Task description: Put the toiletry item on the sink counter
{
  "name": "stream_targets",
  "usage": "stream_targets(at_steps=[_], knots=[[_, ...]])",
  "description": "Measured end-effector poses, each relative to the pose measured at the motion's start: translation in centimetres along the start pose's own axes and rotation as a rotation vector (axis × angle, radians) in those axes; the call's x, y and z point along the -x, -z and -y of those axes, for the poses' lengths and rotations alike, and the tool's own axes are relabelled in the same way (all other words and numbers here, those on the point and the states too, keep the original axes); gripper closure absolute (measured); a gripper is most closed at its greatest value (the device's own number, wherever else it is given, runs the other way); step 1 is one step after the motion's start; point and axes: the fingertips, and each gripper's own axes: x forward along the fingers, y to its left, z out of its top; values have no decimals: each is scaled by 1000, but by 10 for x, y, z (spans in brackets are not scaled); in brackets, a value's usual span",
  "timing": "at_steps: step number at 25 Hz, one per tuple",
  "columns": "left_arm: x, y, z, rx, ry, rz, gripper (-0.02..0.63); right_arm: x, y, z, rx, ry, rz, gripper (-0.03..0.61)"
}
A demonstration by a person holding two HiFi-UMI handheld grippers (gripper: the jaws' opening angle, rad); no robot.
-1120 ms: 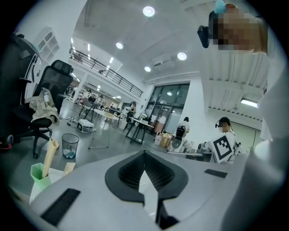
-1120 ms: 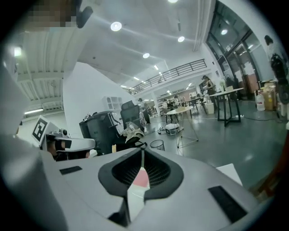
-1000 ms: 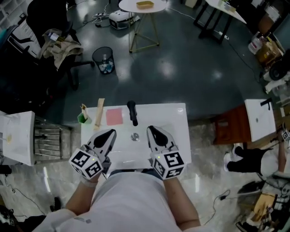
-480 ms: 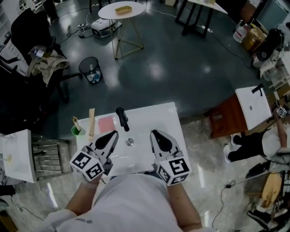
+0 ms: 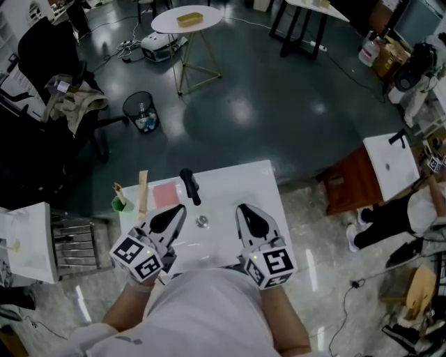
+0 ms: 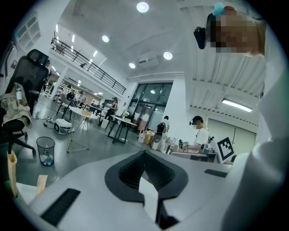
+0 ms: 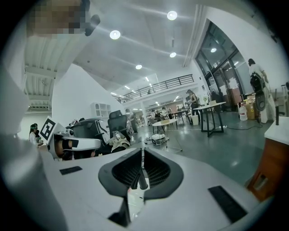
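A white sink counter [image 5: 265, 183] stands right before me, with a black faucet [image 5: 189, 186] at its back and a drain [image 5: 202, 222] in the basin. On the counter's left part lie a pink flat pad [image 5: 165, 195] and a tan strip [image 5: 142, 196]; a green cup [image 5: 120, 203] stands at the left edge. My left gripper [image 5: 178, 208] hangs over the basin's near left, shut and empty. To the right of the drain, my right gripper [image 5: 242, 207] is shut with nothing in it. The jaw tips meet in the left gripper view [image 6: 144, 151] and the right gripper view [image 7: 142, 150].
A metal rack [image 5: 73, 233] and another white counter [image 5: 24, 237] stand to the left. A mesh bin [image 5: 141, 111], a black chair [image 5: 49, 66] and a round white table [image 5: 187, 19] are on the dark floor beyond. A second sink [image 5: 391, 162] on a wooden cabinet is at the right.
The head view has swung a little, so the sink sits lower and further left in the picture. Both grippers stay shut over the near side of the basin.
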Motion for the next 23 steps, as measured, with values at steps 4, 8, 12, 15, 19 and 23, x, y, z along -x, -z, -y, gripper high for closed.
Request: stream_targets(at_steps=[4,8,12,15,19,23], knots=[[2,2,0,-6,-3,-9,598,-2,3,0,-7,1,-2,548],[7,2,-2,-10,-17,-3,598,-3,8,-3,-10,-8,-11,548],[12,5,-7,-4,-32,-4,598,-6,10,-9,-16,-15,-24,548],[15,6,-9,-1,-38,-7,598,-9,13,-13,-14,-22,-33,548],[18,10,-9,-1,-45,-11,598,-12,21,-15,-7,-34,-39,548],[21,13,-16,0,-60,-13,598,-15,24,-17,0,-42,-43,548]])
